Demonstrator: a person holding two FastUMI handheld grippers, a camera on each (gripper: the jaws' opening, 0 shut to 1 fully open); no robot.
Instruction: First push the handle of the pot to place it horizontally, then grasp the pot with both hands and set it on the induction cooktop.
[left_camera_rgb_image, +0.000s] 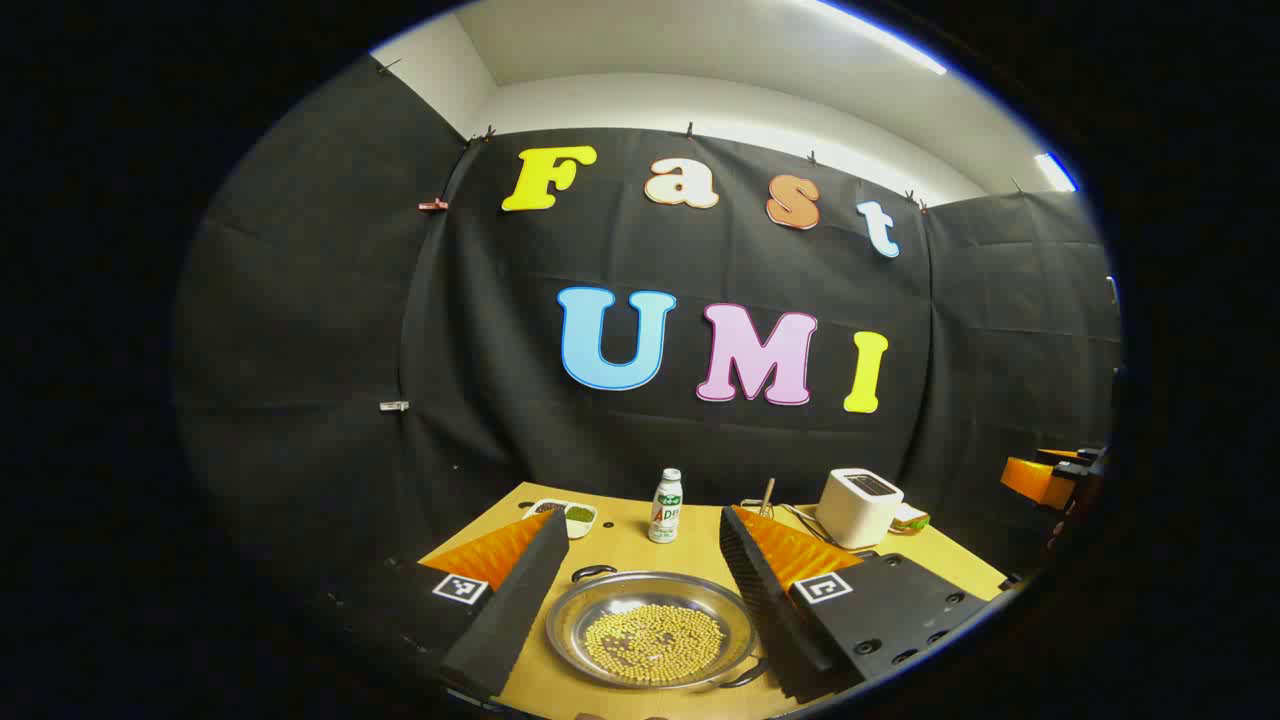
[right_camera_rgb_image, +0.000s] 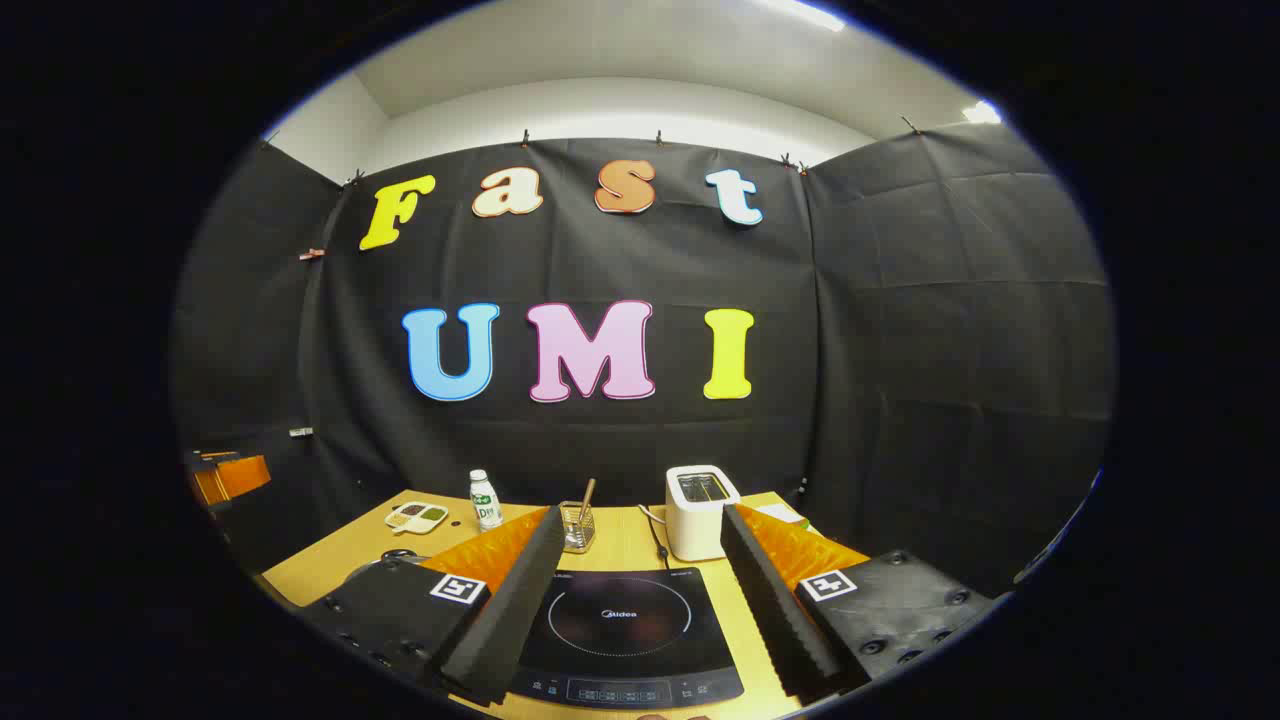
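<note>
Wooden table (left_camera_rgb_image: 630, 545) carries the pot (left_camera_rgb_image: 650, 630), holding yellow beans, between the spread fingers of the left gripper (left_camera_rgb_image: 640, 590). Right gripper (right_camera_rgb_image: 630, 590), also spread, hovers over the induction cooktop (right_camera_rgb_image: 620, 630).

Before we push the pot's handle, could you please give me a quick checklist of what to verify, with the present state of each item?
1. Left hand-held gripper open and empty: ok.
2. Right hand-held gripper open and empty: ok.
3. Pot in front of the left one, between its fingers' line: ok.
4. Pot handle already horizontal: cannot tell.
5. Induction cooktop surface free for the pot: ok.
6. Bottle and toaster stand apart from the pot: ok.
</note>
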